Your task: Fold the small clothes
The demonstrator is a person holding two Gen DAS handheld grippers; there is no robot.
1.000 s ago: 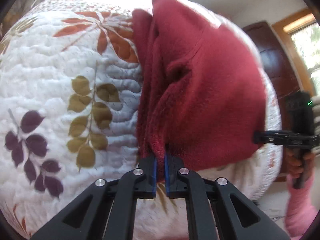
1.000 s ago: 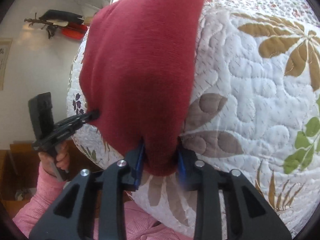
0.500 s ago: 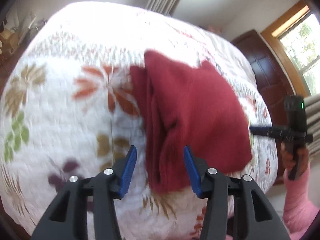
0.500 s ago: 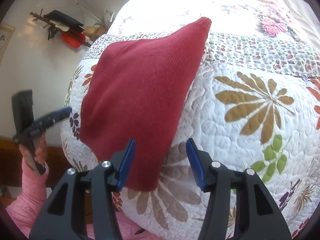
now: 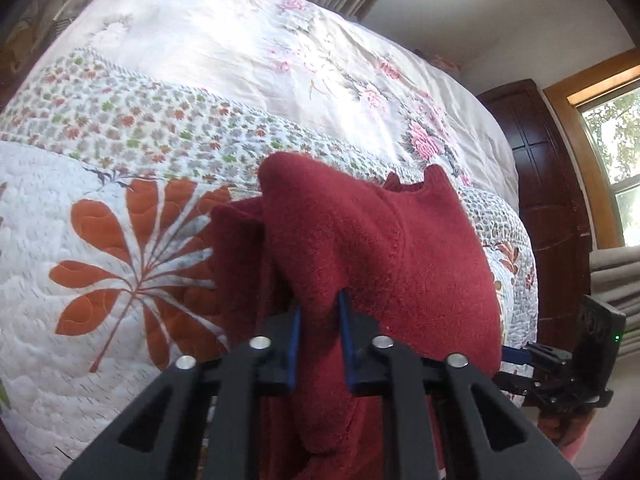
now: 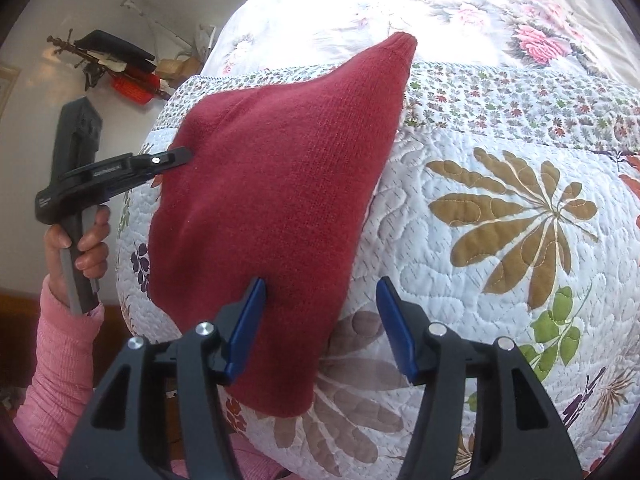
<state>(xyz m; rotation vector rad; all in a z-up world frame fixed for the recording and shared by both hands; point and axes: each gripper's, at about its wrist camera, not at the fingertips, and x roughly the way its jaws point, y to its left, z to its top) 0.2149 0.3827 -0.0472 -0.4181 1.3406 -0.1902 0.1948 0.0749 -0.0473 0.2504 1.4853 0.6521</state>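
Note:
A dark red knit garment (image 5: 380,248) lies folded on the quilted bedspread (image 5: 120,240), near the bed's front edge. My left gripper (image 5: 320,320) is shut on a thick fold at the garment's left side, with cloth bunched between the blue pads. From the right wrist view the garment (image 6: 272,184) is a flat red panel, and the left gripper (image 6: 188,155) touches its far edge. My right gripper (image 6: 321,292) stands open over the near right corner, one pad above the cloth and one above the quilt. It also shows in the left wrist view as the right gripper (image 5: 508,354), beside the garment's right edge.
The floral quilt (image 6: 500,208) covers the whole bed, with a pink rose sheet (image 5: 320,60) further back. A dark wooden door (image 5: 548,200) and a window (image 5: 616,140) stand to the right. A hand (image 6: 80,236) in a pink sleeve (image 6: 60,360) holds the left gripper. Items hang on the wall (image 6: 116,64).
Both grippers let go of the garment and pulled back. The left gripper has since moved in and shut on the left fold. The right gripper stays open near the right corner.

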